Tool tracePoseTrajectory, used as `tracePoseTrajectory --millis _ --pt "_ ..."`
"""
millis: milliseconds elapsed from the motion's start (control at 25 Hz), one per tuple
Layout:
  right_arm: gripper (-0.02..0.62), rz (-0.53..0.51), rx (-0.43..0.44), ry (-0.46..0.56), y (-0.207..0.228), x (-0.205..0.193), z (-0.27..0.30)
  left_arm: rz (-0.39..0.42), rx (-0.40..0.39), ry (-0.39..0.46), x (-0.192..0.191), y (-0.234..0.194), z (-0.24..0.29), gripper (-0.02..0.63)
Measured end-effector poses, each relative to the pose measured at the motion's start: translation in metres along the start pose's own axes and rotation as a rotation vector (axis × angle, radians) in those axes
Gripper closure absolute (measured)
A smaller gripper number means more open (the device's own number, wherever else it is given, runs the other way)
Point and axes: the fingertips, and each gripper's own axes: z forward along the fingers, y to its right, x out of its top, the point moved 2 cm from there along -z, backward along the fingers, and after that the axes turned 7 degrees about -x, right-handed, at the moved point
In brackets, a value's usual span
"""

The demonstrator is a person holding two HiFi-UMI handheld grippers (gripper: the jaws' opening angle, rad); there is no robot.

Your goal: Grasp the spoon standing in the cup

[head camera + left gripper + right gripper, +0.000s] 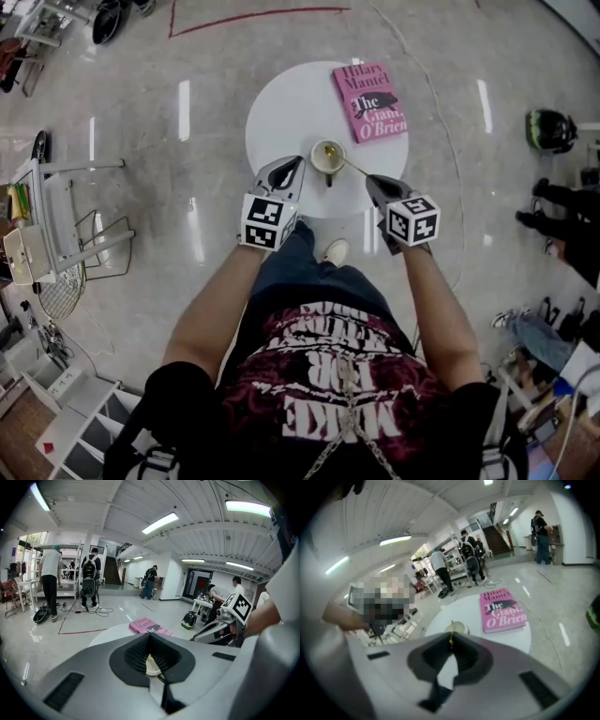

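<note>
A cream cup [327, 156] stands near the front edge of the round white table [281, 112]. A gold spoon [349, 165] has its bowl in the cup, and its handle slants out to the right. My right gripper [372, 180] is shut on the end of that handle. In the right gripper view the thin gold spoon [451, 641] sticks up from my closed tips [452, 637], with the cup [458, 628] just beyond. My left gripper [300, 163] meets the cup's left side. In the left gripper view a cream piece of the cup [152, 666] sits pinched between its jaws.
A pink book [368, 101] lies at the table's far right. My shoe [335, 251] is under the near edge. A white shelf unit [47, 225] stands to the left, with a helmet [548, 129] and seated people [562, 216] on the floor to the right.
</note>
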Motion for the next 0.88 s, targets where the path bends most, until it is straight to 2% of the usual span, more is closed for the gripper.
tracePoseTrajectory --millis 480,880 --pt "0.56 -0.001 0.047 0.121 -0.013 0.022 -0.055 0.017 0.025 0.062 0.021 0.031 -0.021 0.581" --pt "0.56 -0.01 0.089 0.205 -0.026 0.036 -0.093 0.005 0.08 0.12 0.033 0.046 -0.052 0.581"
